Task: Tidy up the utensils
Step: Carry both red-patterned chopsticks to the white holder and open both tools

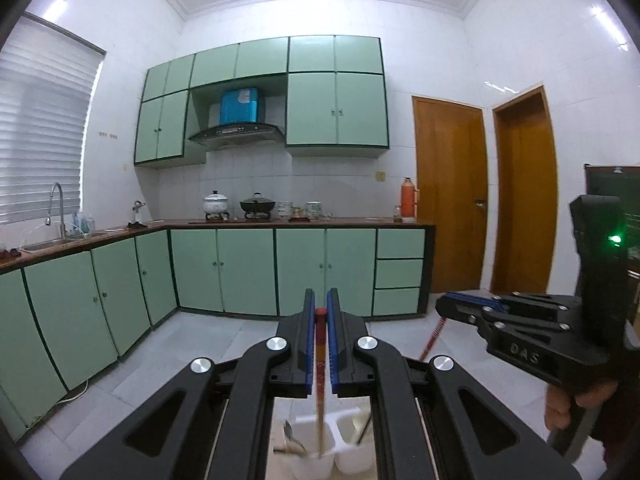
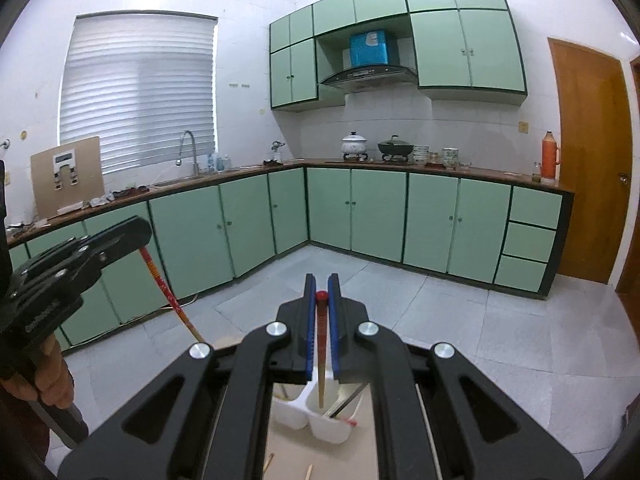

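My left gripper (image 1: pixel 320 310) is shut on a red-topped chopstick (image 1: pixel 320 356) that hangs down into the left cup of a white utensil holder (image 1: pixel 348 452). A spoon (image 1: pixel 292 438) lies in that cup. My right gripper (image 2: pixel 321 292) is shut on a second red-topped chopstick (image 2: pixel 321 360) whose tip hangs over the right cup of the holder (image 2: pixel 328 420), which has other utensils in it. The right gripper also shows at the right of the left wrist view (image 1: pixel 452 306). The left gripper shows at the left of the right wrist view (image 2: pixel 136 232).
The holder stands on a light table (image 2: pixel 288 452) with loose chopsticks (image 2: pixel 269 460) near its front. Beyond lie a grey tiled floor (image 2: pixel 440 320), green kitchen cabinets (image 1: pixel 248 268), a counter with pots (image 1: pixel 258 204) and brown doors (image 1: pixel 452 196).
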Action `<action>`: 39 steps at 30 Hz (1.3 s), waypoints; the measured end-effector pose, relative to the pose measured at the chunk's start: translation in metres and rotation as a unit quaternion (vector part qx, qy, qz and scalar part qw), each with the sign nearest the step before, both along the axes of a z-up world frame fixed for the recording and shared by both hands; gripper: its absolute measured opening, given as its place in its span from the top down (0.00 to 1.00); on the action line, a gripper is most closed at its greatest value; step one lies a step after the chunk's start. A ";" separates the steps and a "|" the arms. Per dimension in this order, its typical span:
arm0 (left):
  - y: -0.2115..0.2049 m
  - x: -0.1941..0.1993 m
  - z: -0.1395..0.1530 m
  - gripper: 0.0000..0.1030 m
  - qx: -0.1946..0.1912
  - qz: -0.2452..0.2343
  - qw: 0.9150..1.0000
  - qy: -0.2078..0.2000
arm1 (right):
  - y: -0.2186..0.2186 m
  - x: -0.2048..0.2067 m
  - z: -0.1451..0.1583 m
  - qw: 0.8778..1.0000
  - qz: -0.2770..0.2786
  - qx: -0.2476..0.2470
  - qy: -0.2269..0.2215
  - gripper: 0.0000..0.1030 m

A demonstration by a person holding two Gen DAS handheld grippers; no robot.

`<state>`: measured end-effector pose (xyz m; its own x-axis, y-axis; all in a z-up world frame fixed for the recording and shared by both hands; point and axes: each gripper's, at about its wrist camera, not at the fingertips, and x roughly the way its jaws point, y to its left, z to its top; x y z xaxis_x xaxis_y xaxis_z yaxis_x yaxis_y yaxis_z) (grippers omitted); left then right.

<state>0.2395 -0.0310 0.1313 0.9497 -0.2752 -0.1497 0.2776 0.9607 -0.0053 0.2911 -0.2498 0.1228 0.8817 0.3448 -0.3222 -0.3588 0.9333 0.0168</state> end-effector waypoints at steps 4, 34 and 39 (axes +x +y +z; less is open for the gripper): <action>-0.003 0.034 -0.024 0.95 -0.008 0.016 1.000 0.012 | 0.000 0.022 -0.021 1.000 -0.008 -0.007 0.011 0.95; 0.010 0.042 -0.032 0.95 -0.041 0.027 0.999 -0.006 | -0.018 -0.010 -0.069 0.999 -0.023 0.019 0.044 0.69; 0.006 0.048 -0.029 0.95 -0.038 0.034 0.998 -0.023 | -0.019 -0.013 -0.073 0.998 -0.022 0.024 0.047 0.69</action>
<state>0.2873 -0.0249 0.1022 0.9720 -0.2185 -0.0861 0.2130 0.9747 -0.0681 0.2783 -0.2691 0.0495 0.8631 0.3240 -0.3875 -0.3127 0.9452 0.0938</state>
